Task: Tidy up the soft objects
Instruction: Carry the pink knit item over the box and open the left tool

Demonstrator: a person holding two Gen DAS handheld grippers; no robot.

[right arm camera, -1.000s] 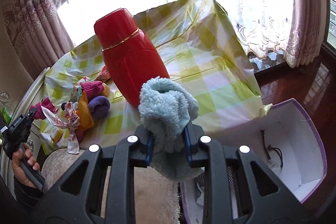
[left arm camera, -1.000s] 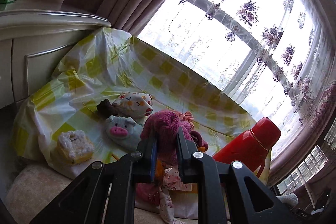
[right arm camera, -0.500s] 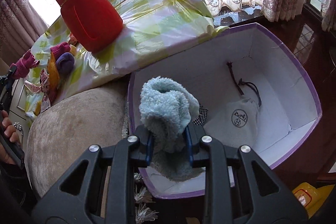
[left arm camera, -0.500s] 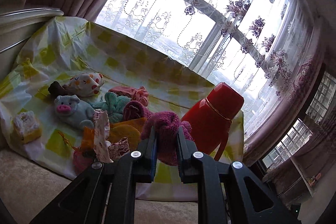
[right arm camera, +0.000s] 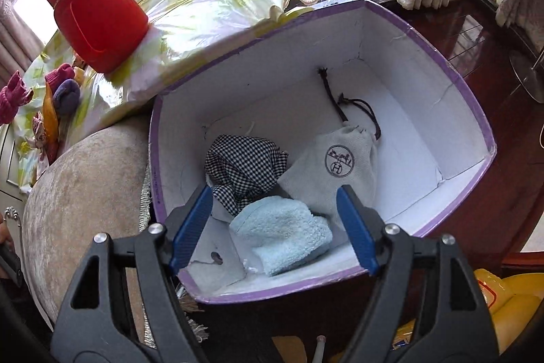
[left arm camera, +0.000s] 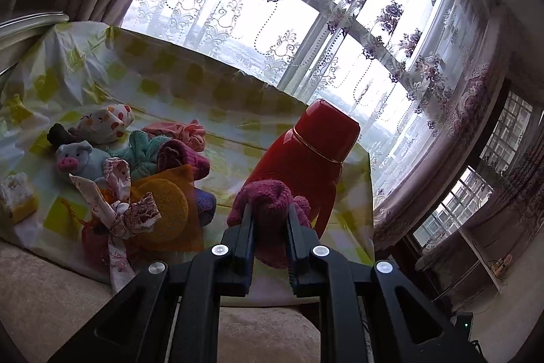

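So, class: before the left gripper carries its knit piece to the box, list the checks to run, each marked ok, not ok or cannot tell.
1. Left gripper shut on the magenta knit: ok.
2. Blue cloth lying in the box: ok.
3. Right gripper jaws opening, pads clear of the cloth: ok.
4. Right gripper out of the way above the box: not ok.
5. Bare floor left in the box: ok.
6. Flask clear of the knit's path: cannot tell.
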